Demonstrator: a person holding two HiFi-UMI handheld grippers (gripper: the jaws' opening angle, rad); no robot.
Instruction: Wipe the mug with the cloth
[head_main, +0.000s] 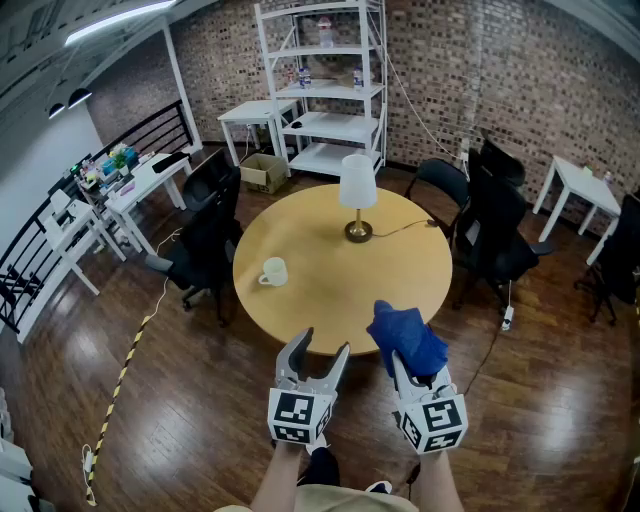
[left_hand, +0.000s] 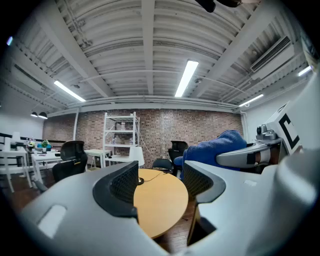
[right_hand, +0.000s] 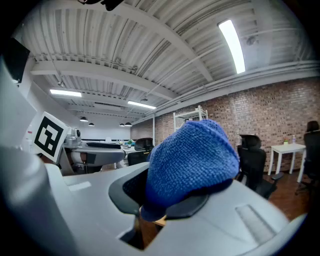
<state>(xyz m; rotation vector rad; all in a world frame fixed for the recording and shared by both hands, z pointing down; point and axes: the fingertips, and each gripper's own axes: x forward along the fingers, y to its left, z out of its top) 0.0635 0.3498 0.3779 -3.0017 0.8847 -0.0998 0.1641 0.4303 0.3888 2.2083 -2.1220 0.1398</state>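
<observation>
Mug (head_main: 273, 271) | upright on table (head_main: 340, 295), far left, well apart from grippers | left gripper (head_main: 322, 345) spread wide, empty | right gripper (head_main: 418, 383) clamped on blue cloth (head_main: 405, 335) | risk: tipping or sliding if wiped unsteadied

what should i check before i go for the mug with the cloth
1. Grip on the blue cloth: ok, the right gripper has its jaws shut on it.
2. Is the left gripper free: ok, jaws wide apart, nothing between them.
3. Is the mug upright: ok, it stands on the round table, apart from both grippers.
4. Way to the mug: ok, bare tabletop in front of it; the lamp stands farther back.
5. Mug empty: cannot tell.
</observation>
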